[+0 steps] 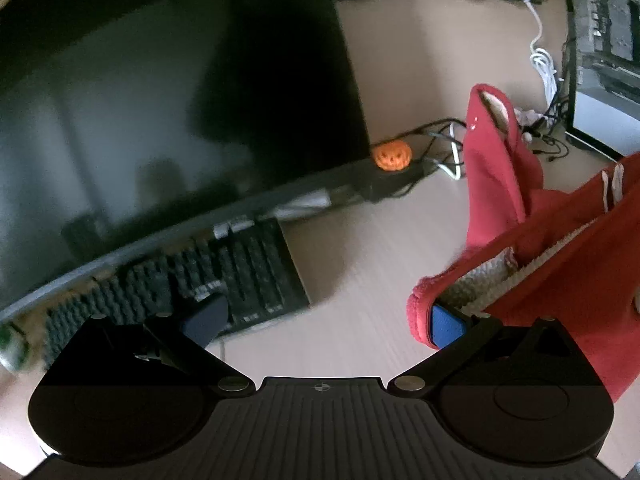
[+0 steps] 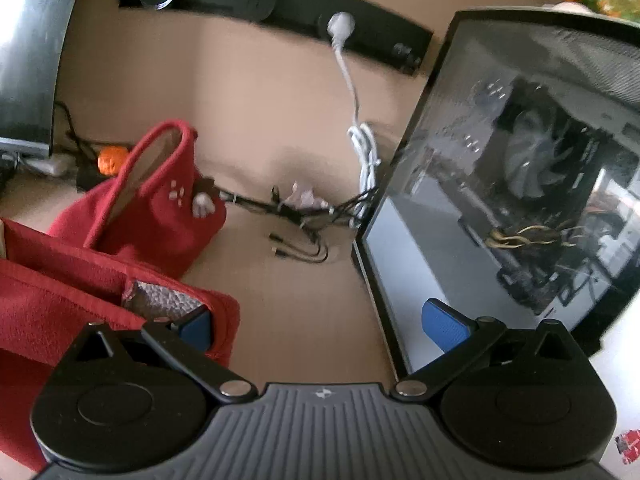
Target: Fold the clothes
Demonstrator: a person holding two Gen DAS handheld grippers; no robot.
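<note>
Red fleece, a hoodie (image 1: 560,248) with pale pile lining, lies on the tan surface (image 1: 360,280) between two hand-held grippers, its hood (image 2: 160,200) standing up toward the wall. Seen from the left wrist, the left gripper (image 1: 326,320) is spread wide; its right blue fingertip (image 1: 446,326) sits against the garment's rolled edge while the other hangs over a black keyboard (image 1: 240,276), nothing pinched between them. Only this view shows the keyboard and the full dark monitor (image 1: 160,120) above it, with a small orange pumpkin (image 1: 392,155) at the screen's corner and white drawstrings (image 1: 612,184) on the cloth. From the right wrist, the right gripper (image 2: 324,330) is likewise wide, its left fingertip (image 2: 196,326) tucked at the fleece edge and its right one in front of a glass-sided computer case (image 2: 520,180), which this camera alone shows fully, fan and wiring inside. Both views catch the black power strip (image 2: 280,4), a white plug and cord (image 2: 356,96), and tangled black cables (image 2: 296,216) along the wall.
</note>
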